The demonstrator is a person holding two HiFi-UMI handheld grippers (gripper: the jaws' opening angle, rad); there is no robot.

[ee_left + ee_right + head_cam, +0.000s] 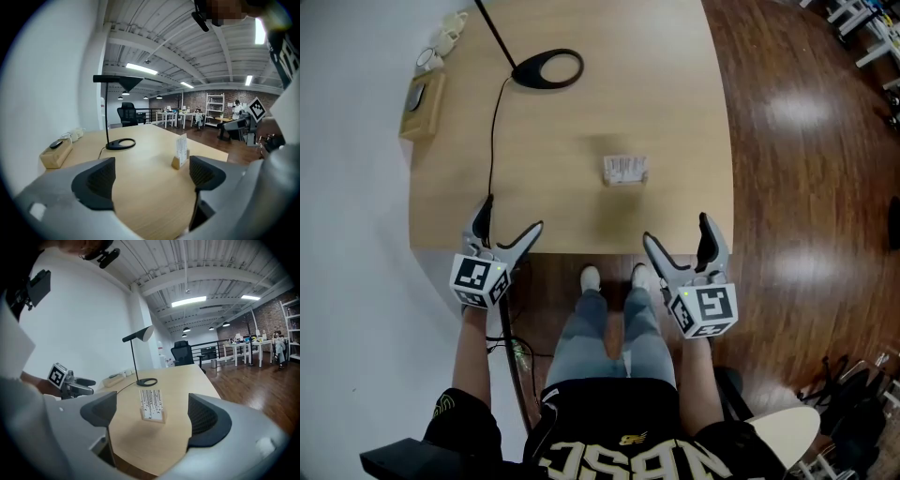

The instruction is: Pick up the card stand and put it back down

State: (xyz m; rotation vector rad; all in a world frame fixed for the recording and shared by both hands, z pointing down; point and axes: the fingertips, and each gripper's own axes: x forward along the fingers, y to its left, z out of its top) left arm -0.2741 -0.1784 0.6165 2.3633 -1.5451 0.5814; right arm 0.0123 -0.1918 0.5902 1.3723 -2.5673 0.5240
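With left gripper (513, 214) and right gripper (676, 228) both released and empty, I'd judge the card stand (624, 170), upright on the table (572, 112) at my twelve o'clock, light and tippy, best pinched at its wooden base.

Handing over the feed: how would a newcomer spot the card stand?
Find the light wooden table. The card stand stands alone near its middle, on the person's side of the black lamp base. Nothing else there is an upright white card with dark stripes in a small wooden block.
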